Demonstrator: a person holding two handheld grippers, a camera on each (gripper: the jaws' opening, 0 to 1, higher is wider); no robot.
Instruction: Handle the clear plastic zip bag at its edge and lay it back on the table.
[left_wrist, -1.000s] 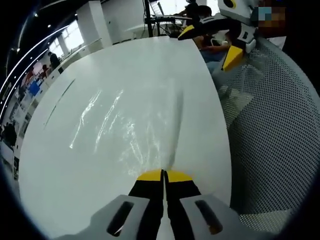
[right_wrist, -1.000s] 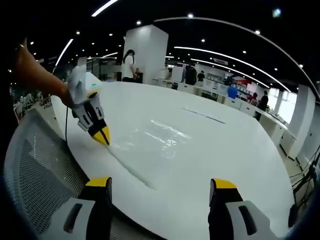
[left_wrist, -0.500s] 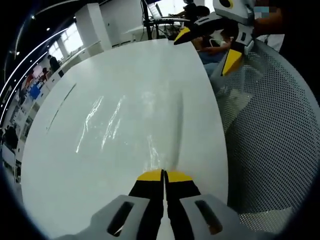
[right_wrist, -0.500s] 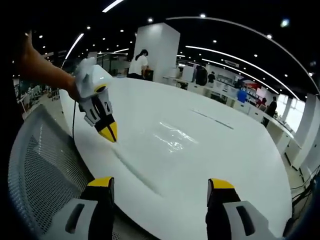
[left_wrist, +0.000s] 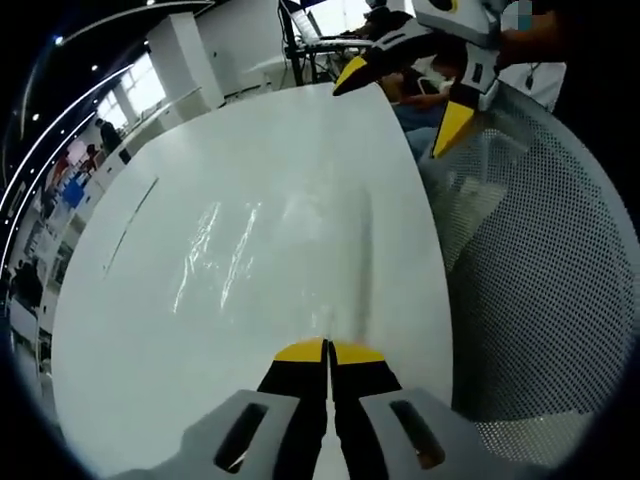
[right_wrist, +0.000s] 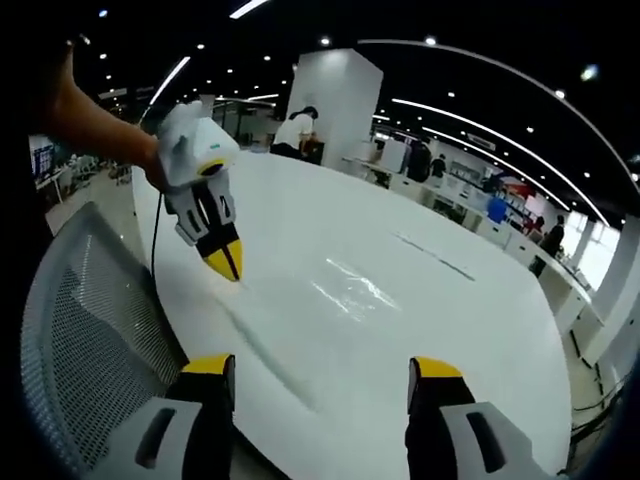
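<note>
Left gripper view first: compared with a second ago, your left gripper (left_wrist: 327, 352) hasn't let go. Its yellow tips are pressed together on the near edge of the bag (left_wrist: 285, 255), same as before. What changed is the framing: the table (left_wrist: 130, 330) sits a bit lower and further off now, and the shiny crinkles of the bag have slid slightly to the right, so that's your hand moving, not the bag.

Your right gripper (left_wrist: 405, 95) shows at the top right of that view, jaws spread wide, over the table's edge next to the mesh chair (left_wrist: 550, 280).

From the right gripper view, your right gripper (right_wrist: 322, 365) is wide open with nothing between the tips. The left one (right_wrist: 226, 262) is up and to the left of it, tips pinched on the bag's (right_wrist: 345, 290) edge. It looks higher in the picture than a second ago.

The bag lies mostly flat on the table. Its long axis runs straight ahead from the left gripper's tips, with a crease line leading away from them.
</note>
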